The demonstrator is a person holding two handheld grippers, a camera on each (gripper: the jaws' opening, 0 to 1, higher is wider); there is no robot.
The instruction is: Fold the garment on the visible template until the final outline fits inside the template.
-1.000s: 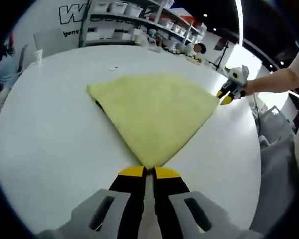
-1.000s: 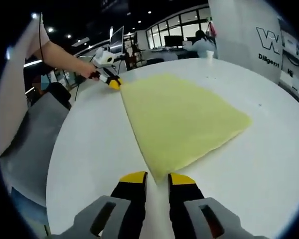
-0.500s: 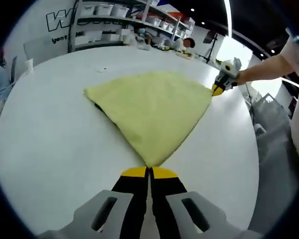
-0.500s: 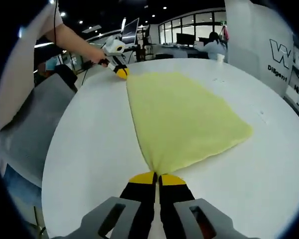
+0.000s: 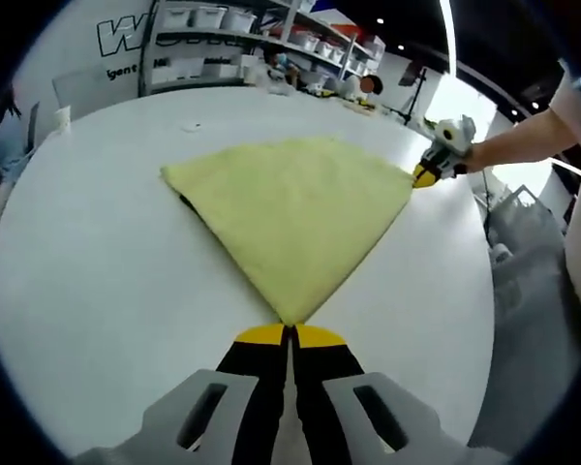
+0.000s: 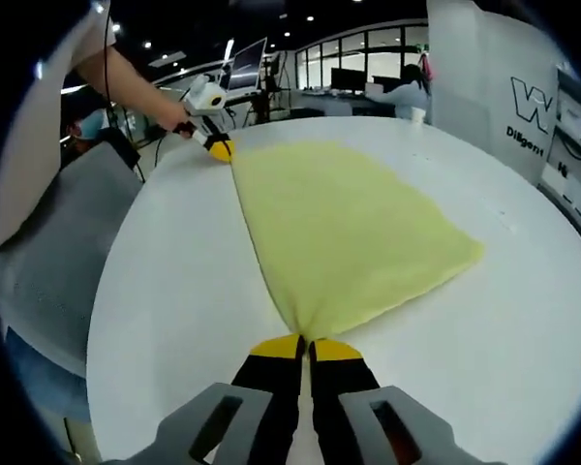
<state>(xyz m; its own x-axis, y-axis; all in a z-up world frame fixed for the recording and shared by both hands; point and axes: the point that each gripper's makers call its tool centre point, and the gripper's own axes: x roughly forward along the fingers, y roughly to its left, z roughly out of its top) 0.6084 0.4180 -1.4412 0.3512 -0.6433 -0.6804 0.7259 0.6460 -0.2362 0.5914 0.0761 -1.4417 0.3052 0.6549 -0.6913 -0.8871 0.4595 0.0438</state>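
Note:
A pale yellow garment lies flat as a fan-shaped wedge on the round white table. My left gripper is shut on its near pointed corner. At the wedge's far right corner, the right gripper is held by a person's hand. In the right gripper view the same garment spreads away from my right gripper, which is shut on the corner in front of it. The left gripper sits at the far corner there. A thin dark sliver peeks out under the cloth's left edge.
A paper cup stands near the table's far rim, and it also shows as the cup in the right gripper view. Shelves with white bins line the back wall. A grey chair stands close to the table edge.
The right gripper's jaws were open a second ago and have shut on the garment corner. The left jaws closed their small gap. The cloth lies much as before.

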